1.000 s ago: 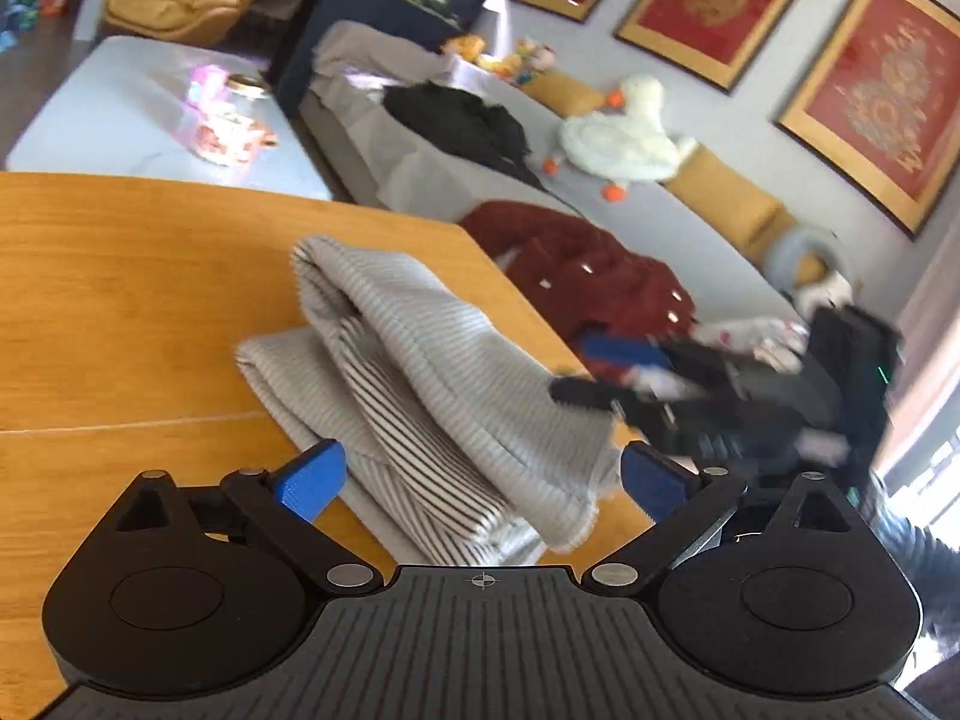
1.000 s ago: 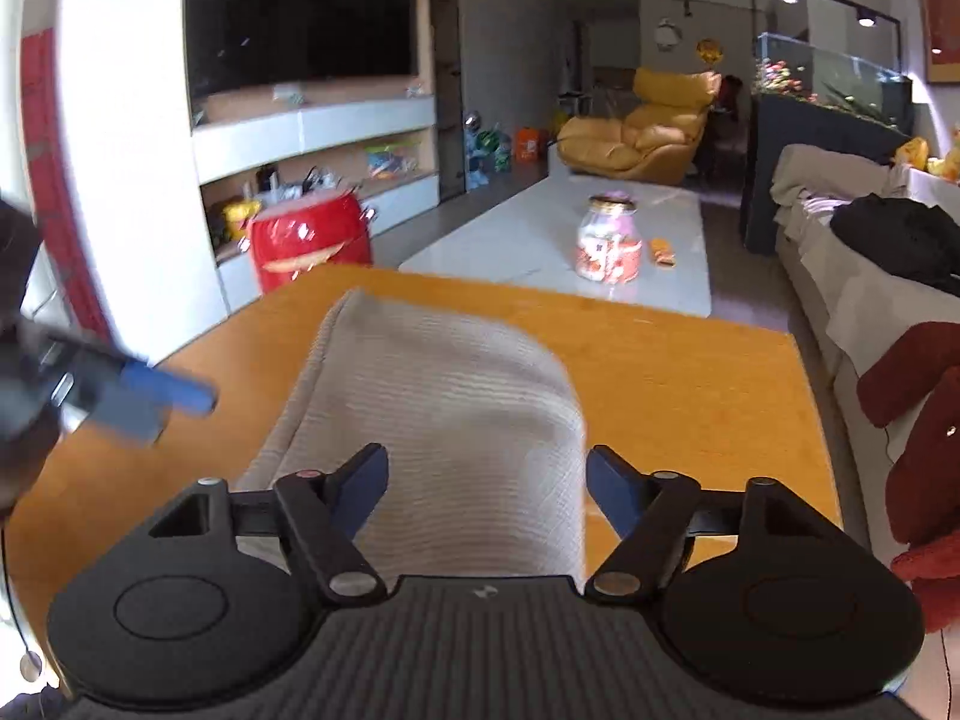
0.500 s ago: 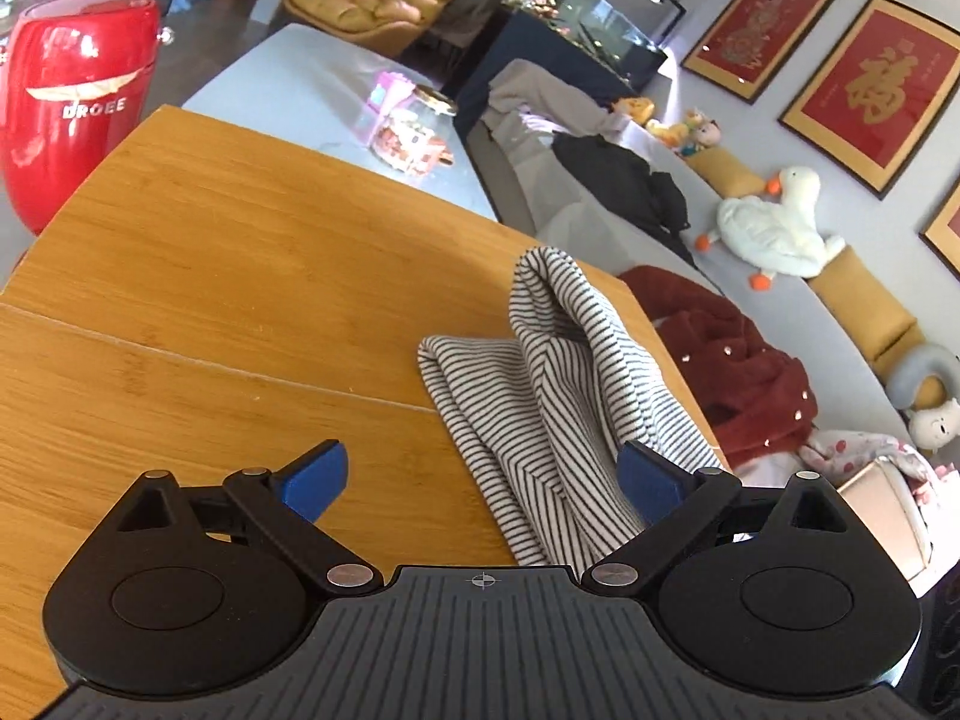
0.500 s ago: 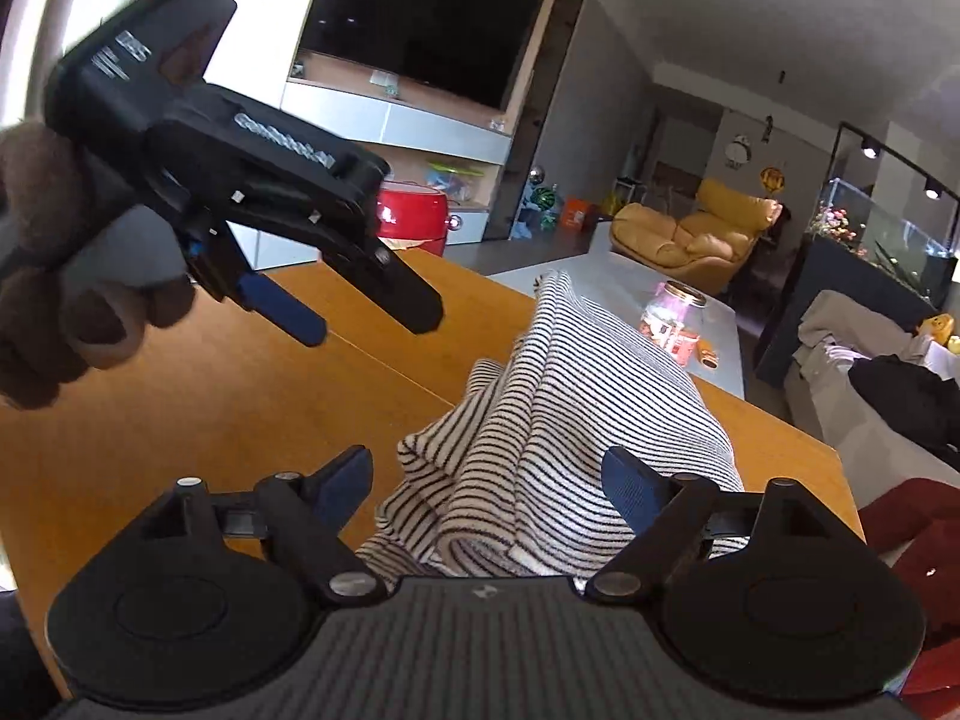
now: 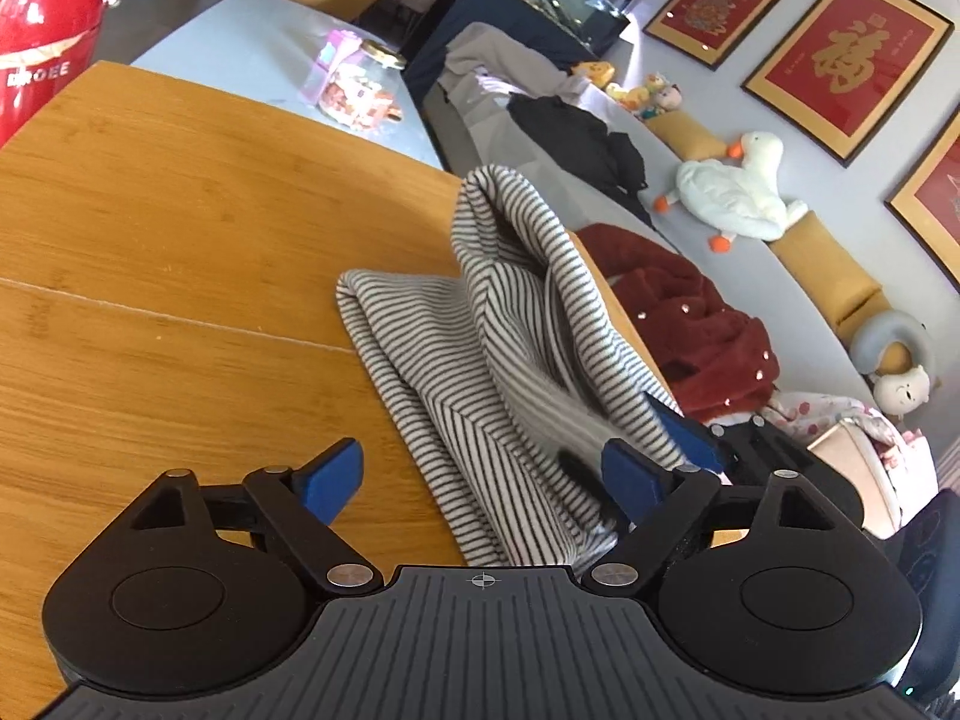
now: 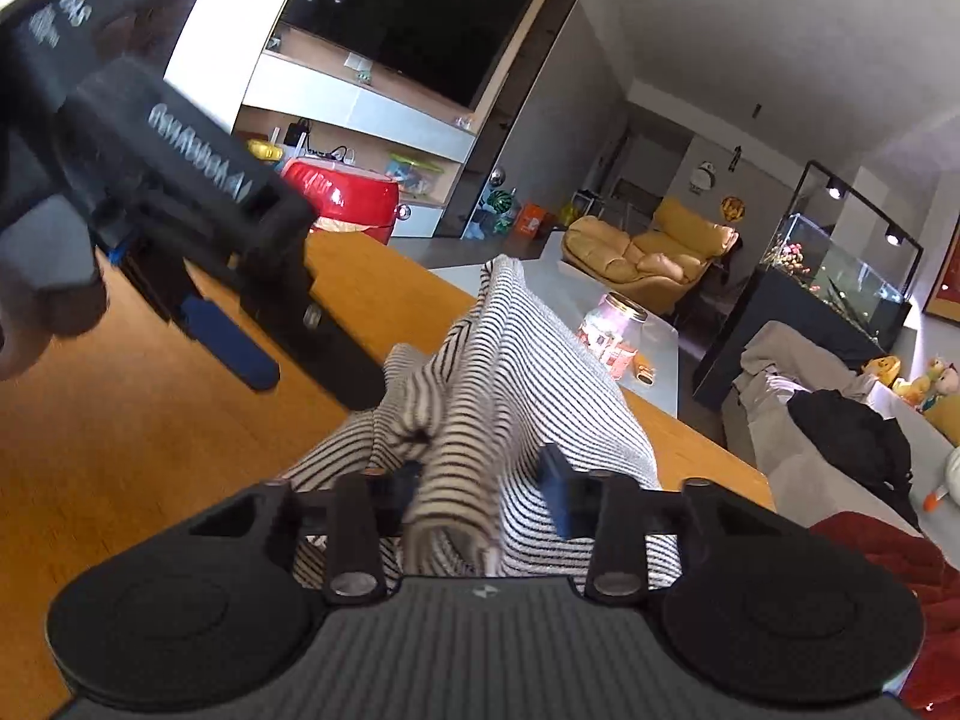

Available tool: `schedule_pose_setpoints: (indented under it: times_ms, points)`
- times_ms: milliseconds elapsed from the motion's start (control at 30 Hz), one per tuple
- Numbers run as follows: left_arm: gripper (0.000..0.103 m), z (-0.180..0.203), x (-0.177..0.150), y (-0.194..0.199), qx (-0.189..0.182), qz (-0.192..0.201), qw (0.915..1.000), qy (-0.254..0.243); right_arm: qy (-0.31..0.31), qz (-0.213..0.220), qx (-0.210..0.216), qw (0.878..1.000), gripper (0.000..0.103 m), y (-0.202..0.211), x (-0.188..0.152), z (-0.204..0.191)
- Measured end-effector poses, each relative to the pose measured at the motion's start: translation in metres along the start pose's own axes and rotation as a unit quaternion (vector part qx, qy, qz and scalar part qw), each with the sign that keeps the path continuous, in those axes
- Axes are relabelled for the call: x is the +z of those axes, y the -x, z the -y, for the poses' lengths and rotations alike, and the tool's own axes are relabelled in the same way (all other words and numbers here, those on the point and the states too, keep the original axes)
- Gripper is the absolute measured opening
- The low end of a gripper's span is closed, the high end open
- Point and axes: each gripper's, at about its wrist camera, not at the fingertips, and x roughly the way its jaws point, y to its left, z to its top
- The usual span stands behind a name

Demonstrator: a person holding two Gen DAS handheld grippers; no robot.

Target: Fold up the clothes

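Note:
A black-and-white striped garment (image 5: pixel 480 330) lies bunched on the wooden table (image 5: pixel 180 228), one fold standing up in a peak. My left gripper (image 5: pixel 480 474) is open with its jaws closing; the garment's near edge lies between its blue pads (image 5: pixel 333 471), and the right pad sits against the fabric. My right gripper (image 6: pixel 480 489) is closing on a gathered ridge of the striped garment (image 6: pixel 510 360), the pads pressing into the cloth from both sides. The left gripper (image 6: pixel 282 354) hangs just left of the garment in the right wrist view, held by a gloved hand (image 6: pixel 42 300).
The table's far edge (image 5: pixel 372 144) borders a white coffee table (image 5: pixel 270 36) holding a jar. A grey sofa (image 5: pixel 750 276) with a dark red jacket (image 5: pixel 690 324), black clothing and a plush goose stands right. A red appliance (image 6: pixel 342 201) sits far left.
The right gripper's jaws have narrowed from wide open onto a bunch of the striped fabric. The left gripper's jaws have narrowed a little, and it has dropped closer to the garment's edge.

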Motion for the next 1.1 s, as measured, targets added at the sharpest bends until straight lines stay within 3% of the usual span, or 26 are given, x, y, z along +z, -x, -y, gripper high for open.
schedule_pose_setpoints:
  times_ms: [67,133,300,367,433,567,667,800,967,1067,1100]
  points:
    - [0.060,0.001,-0.005,-0.007,-0.018,-0.020,0.9996,0.002,-0.018,0.017,-0.004,1.000,0.021,0.012,0.013,0.018]
    - [0.050,0.003,-0.013,-0.016,-0.044,-0.038,0.9983,0.003,-0.057,0.030,0.030,0.997,0.019,0.027,0.030,0.039]
    - [0.049,0.015,-0.022,-0.034,-0.068,-0.046,0.9965,-0.019,-0.116,0.004,0.153,0.981,0.018,0.028,0.045,0.051]
    - [0.049,0.013,-0.022,-0.038,-0.073,-0.047,0.9960,-0.018,-0.116,-0.026,0.171,0.978,0.018,0.011,0.038,0.043]
    - [0.043,0.014,-0.025,-0.038,-0.069,-0.046,0.9960,-0.032,-0.128,-0.054,0.168,0.976,0.018,-0.012,0.028,0.043]
    - [0.052,0.018,-0.028,-0.021,-0.061,-0.047,0.9950,-0.064,-0.146,-0.068,0.178,0.971,0.020,-0.026,0.018,0.044]
    - [0.063,0.014,-0.023,0.002,-0.031,-0.029,0.9953,-0.087,-0.091,-0.055,0.154,0.982,0.023,-0.017,0.018,0.025]
    - [0.065,0.000,0.000,0.037,0.007,0.025,0.9981,-0.057,-0.024,-0.039,0.117,0.992,0.031,-0.010,0.012,-0.009]
    - [0.064,0.024,0.045,0.040,-0.019,0.078,0.9950,-0.058,0.053,-0.024,0.071,0.996,0.042,-0.008,0.006,-0.046]
    - [0.063,0.035,0.065,0.014,-0.061,0.070,0.9937,-0.063,0.049,-0.019,0.078,0.996,0.047,-0.004,0.007,-0.042]
    - [0.063,0.037,0.067,0.001,-0.060,0.059,0.9943,-0.065,0.041,-0.016,0.086,0.995,0.048,-0.001,0.009,-0.035]
